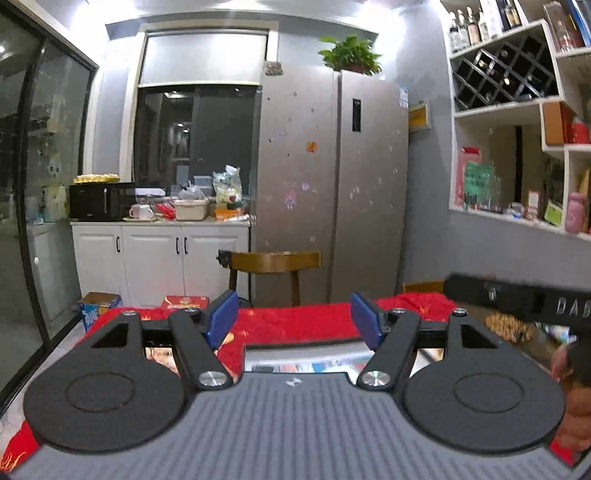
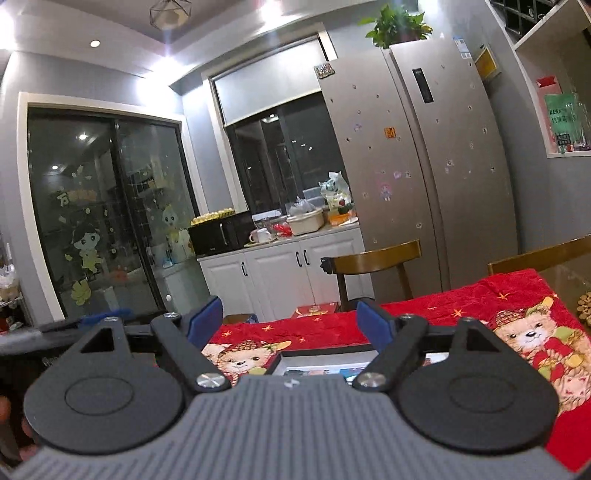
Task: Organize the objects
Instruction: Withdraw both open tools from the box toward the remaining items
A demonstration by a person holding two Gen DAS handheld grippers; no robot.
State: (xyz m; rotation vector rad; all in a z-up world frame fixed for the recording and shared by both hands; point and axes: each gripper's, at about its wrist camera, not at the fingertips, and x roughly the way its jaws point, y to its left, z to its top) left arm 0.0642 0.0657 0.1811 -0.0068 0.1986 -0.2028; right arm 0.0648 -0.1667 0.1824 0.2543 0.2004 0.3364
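Holding both grippers, left (image 1: 293,319) and right (image 2: 290,321), wide and empty over the red cloth (image 2: 461,299), you're probably clearing the tray (image 2: 321,350) below.

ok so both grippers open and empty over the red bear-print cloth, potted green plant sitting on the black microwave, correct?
Not quite. The potted green plant sits on top of the silver two-door fridge, not on the black microwave; the right wrist view shows it. The left gripper and right gripper being open and empty over the red bear-print cloth holds.
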